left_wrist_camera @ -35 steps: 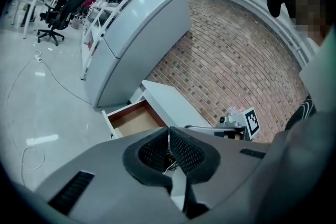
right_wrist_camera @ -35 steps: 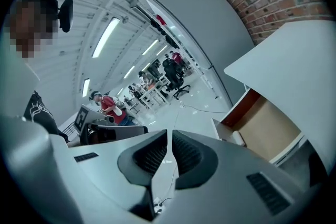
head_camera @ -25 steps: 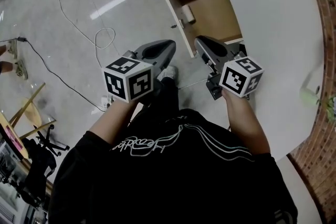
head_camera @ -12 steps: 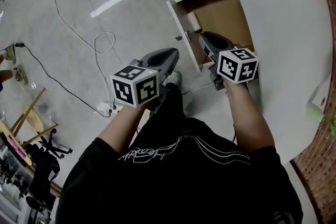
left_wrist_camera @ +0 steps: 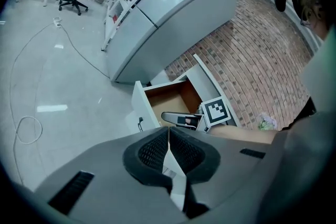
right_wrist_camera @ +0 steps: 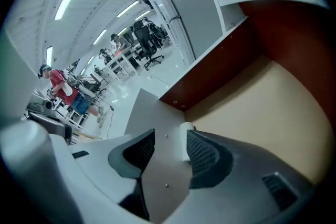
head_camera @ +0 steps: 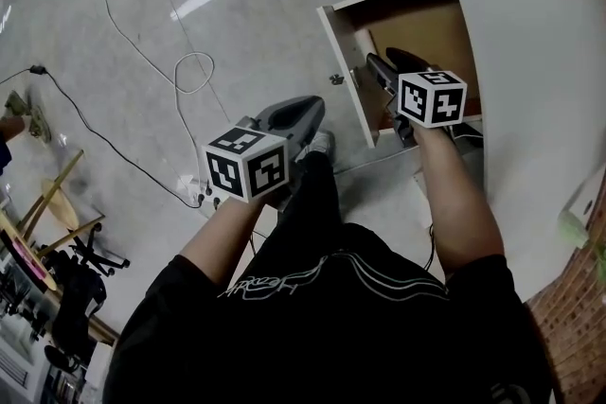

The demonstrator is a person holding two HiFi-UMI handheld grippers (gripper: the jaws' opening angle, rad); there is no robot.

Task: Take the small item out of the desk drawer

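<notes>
Here, one small roll (right_wrist_camera: 185,140) is lying in one open drawer (head_camera: 347,57). The right gripper (right_wrist_camera: 167,137) is just opening its jaws wide beside it, gripping nothing; the left gripper (left_wrist_camera: 168,131) is hanging closed, empty

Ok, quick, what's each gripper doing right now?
Left gripper: closed, empty.
Right gripper: open, jaws have just been opening; small white item shows between them, not gripped.
</notes>
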